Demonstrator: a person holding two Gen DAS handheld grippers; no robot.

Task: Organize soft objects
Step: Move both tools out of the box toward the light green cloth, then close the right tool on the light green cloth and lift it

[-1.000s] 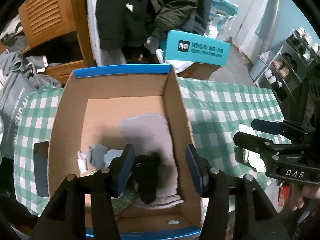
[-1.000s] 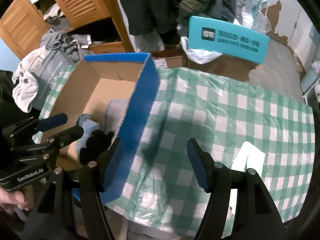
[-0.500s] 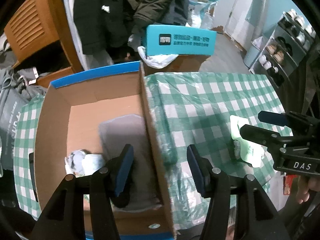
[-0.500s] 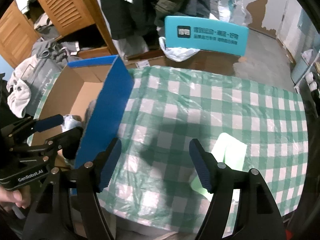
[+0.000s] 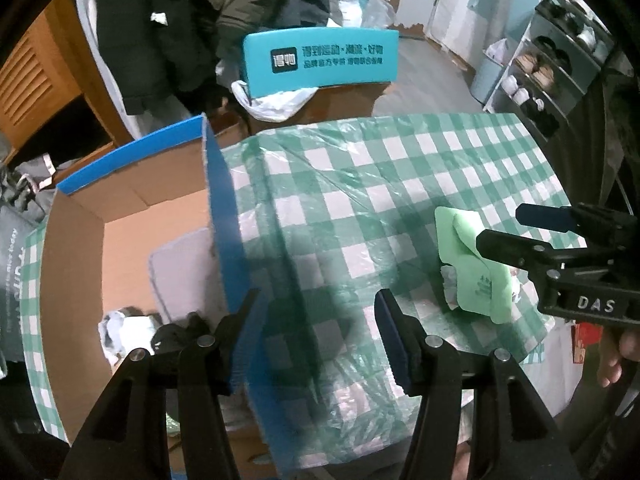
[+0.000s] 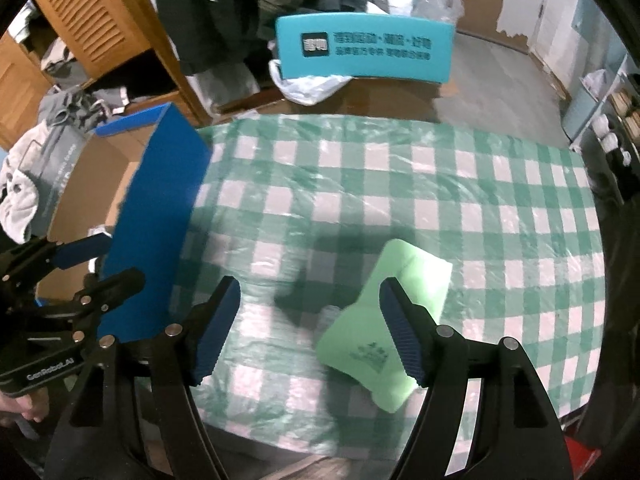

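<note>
A cardboard box point(image 5: 128, 196) with blue outer walls stands on the left of the checked table; it also shows in the right wrist view point(image 6: 156, 220). Inside lie a grey cloth point(image 5: 180, 276), a black soft item point(image 5: 172, 332) and a pale bundle point(image 5: 120, 328). A light green tissue pack point(image 6: 384, 320) lies on the table at the right; it also shows in the left wrist view point(image 5: 472, 272). My left gripper point(image 5: 316, 332) is open and empty over the box's right wall. My right gripper point(image 6: 308, 332) is open and empty, just left of the pack.
The green checked tablecloth point(image 6: 400, 184) covers the table. A teal box point(image 6: 364, 48) sits on a brown carton behind the table. Dark coats and wooden cabinets point(image 6: 92, 12) stand at the back. A shoe rack point(image 5: 560, 68) is at the far right.
Both grippers have moved right, away from the box interior. The green pack has come between the right gripper's fingers' span. The left gripper left the black item in the box.
</note>
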